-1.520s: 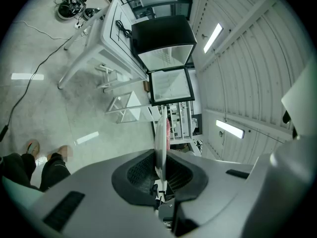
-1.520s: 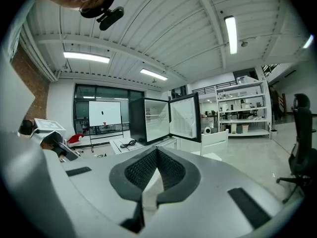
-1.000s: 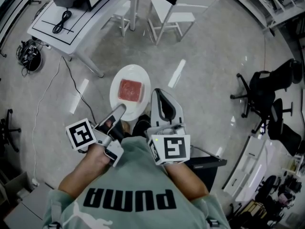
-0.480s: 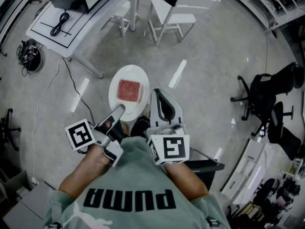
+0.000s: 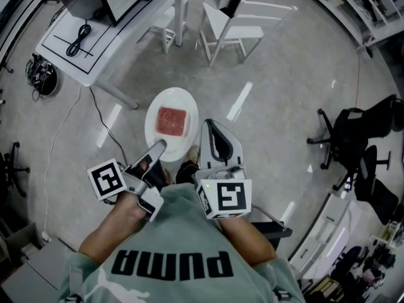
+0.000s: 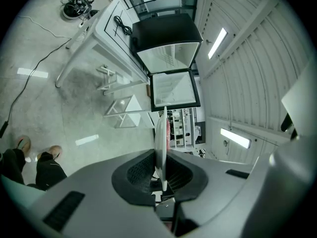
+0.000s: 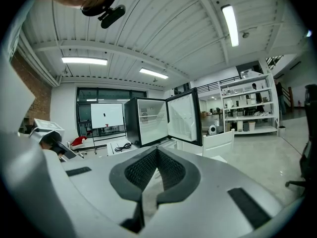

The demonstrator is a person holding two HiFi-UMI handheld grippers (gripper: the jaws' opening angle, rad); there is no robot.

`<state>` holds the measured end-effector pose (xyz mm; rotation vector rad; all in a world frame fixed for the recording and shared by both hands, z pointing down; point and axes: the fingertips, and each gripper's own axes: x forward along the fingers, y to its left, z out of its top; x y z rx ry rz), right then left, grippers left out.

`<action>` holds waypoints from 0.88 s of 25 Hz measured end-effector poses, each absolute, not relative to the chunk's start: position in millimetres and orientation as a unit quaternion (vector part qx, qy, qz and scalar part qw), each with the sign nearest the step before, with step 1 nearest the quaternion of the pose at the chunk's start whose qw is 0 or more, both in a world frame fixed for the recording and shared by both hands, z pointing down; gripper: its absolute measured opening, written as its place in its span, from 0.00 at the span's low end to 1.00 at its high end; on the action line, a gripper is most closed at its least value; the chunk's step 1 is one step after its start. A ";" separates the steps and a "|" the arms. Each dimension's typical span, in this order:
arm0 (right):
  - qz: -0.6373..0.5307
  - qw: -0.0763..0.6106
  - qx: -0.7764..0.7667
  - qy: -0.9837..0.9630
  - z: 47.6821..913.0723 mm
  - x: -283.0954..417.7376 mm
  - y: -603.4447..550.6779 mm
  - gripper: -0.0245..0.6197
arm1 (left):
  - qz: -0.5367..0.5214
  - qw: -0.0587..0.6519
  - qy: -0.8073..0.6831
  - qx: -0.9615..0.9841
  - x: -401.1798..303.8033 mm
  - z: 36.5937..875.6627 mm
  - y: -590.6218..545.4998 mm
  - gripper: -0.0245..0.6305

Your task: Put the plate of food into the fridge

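White plate (image 5: 170, 100) w/ red food (image 5: 173, 120).

The person's green shirt (image 5: 170, 264) bears the brand PUMA in large dark letters, upside-down in the head view. Print elsewhere seems too small to read.

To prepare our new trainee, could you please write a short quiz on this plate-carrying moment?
1. True or false: the fridge door stands closed.
2. Which one grips the plate by its rim? A left claw, B right claw, C both.
3. What colour is the food on the plate?
Key: 1 false, it stands open; 2 A, the right claw is shut and empty; 3 red.
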<state>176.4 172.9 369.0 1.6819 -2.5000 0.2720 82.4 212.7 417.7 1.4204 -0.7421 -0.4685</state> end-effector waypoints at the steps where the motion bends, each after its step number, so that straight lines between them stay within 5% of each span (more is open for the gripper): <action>1: 0.090 0.058 0.553 -0.826 367.7 178.2 167.4 0.05 | -0.209 0.670 -0.331 0.630 84.1 415.8 207.2 0.10; 22: 0.071 0.051 0.511 -0.855 354.9 216.6 84.0 0.05 | -0.248 0.650 -0.361 0.620 127.0 402.8 129.6 0.10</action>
